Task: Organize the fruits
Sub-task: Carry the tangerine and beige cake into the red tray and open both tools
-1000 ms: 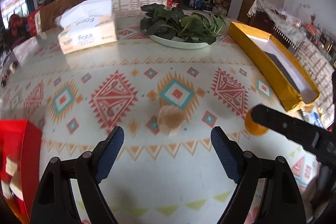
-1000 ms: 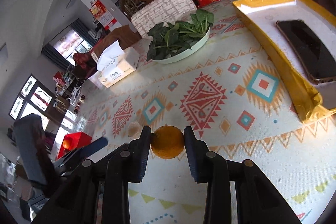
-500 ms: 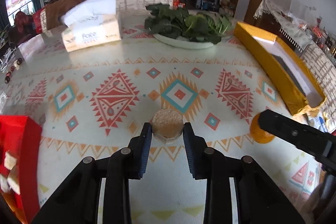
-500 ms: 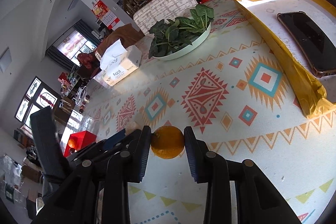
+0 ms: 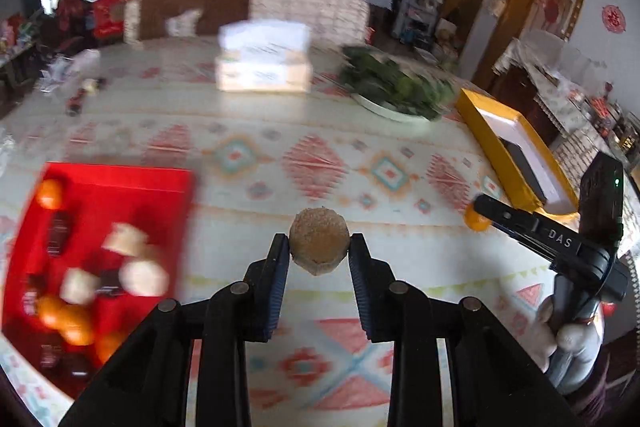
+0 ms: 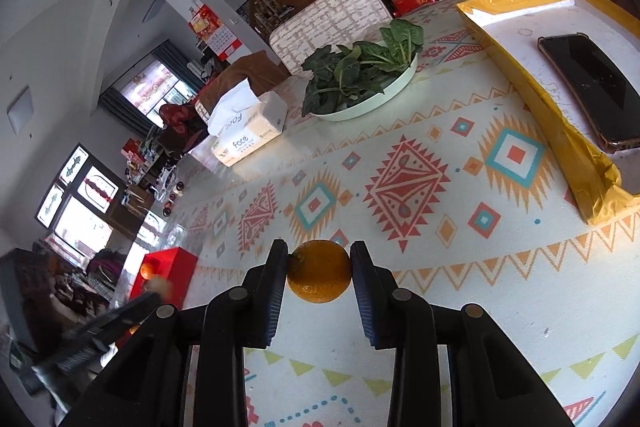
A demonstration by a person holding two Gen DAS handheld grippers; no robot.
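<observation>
My left gripper (image 5: pixel 319 254) is shut on a rough tan-brown round fruit (image 5: pixel 318 246) and holds it above the patterned tablecloth. A red box (image 5: pixel 108 211) lies to its left, holding oranges, pale round fruits and dark items. My right gripper (image 6: pixel 319 273) is shut on an orange (image 6: pixel 319 277) over the cloth. In the left wrist view the right gripper (image 5: pixel 486 213) shows at the right with the orange (image 5: pixel 476 221) at its tip. In the right wrist view the red box (image 6: pixel 170 267) is far left, with the blurred left gripper near it.
A tissue box (image 5: pixel 264 67), a white plate of leafy greens (image 6: pixel 360 79) and a yellow-edged tray (image 6: pixel 552 107) holding a black phone (image 6: pixel 588 87) stand on the table. Small bottles (image 5: pixel 80 95) sit at the far left edge.
My left gripper closed on the tan fruit, lifted it and swung left, bringing the red box into view. My right gripper kept hold of the orange and barely moved.
</observation>
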